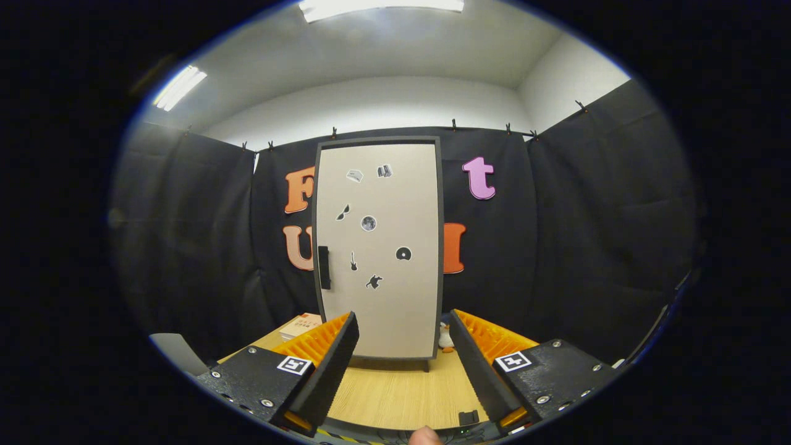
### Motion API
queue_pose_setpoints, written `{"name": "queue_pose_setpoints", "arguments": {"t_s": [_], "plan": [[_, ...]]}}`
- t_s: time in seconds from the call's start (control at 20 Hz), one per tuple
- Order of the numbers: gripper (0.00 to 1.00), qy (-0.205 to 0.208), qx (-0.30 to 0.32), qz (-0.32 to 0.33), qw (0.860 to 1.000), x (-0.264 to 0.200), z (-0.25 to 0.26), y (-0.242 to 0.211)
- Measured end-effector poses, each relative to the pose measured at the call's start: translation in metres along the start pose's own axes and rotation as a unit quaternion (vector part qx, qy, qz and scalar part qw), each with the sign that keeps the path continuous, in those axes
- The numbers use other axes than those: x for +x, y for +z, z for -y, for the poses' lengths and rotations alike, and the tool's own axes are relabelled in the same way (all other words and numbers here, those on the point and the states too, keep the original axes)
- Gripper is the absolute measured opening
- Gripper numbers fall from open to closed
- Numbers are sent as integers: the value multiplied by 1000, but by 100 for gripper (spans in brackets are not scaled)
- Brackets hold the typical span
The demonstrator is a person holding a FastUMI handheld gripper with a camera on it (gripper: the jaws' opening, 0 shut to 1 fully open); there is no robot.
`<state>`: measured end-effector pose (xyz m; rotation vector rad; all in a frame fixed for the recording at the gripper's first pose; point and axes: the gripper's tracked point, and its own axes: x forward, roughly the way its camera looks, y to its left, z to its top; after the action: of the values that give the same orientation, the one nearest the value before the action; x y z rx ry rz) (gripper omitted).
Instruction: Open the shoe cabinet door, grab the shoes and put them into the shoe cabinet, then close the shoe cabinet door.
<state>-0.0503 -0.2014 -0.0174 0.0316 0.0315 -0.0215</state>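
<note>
I see a pale wood surface [401, 395] ringed by black cloth walls. Far ahead stands the beige cabinet [378, 247], door shut, stickers on it. My tool [401, 346] gapes, empty.

Tool [401, 337] gapes empty before the closed shoe cabinet door [378, 247].

- A wooden table [395, 395] with a pale grain.
- A stack of books [301, 326] at the table's far left corner.
- A small penguin toy [444, 337] standing on the table.
- Ceiling lights [380, 6] glowing on the white ceiling.
</note>
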Motion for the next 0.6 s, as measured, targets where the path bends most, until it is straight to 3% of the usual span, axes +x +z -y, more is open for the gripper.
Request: {"name": "queue_pose_setpoints", "arguments": {"t_s": [0.6], "plan": [[93,-2,9,-12,1000,3,13,-11]]}}
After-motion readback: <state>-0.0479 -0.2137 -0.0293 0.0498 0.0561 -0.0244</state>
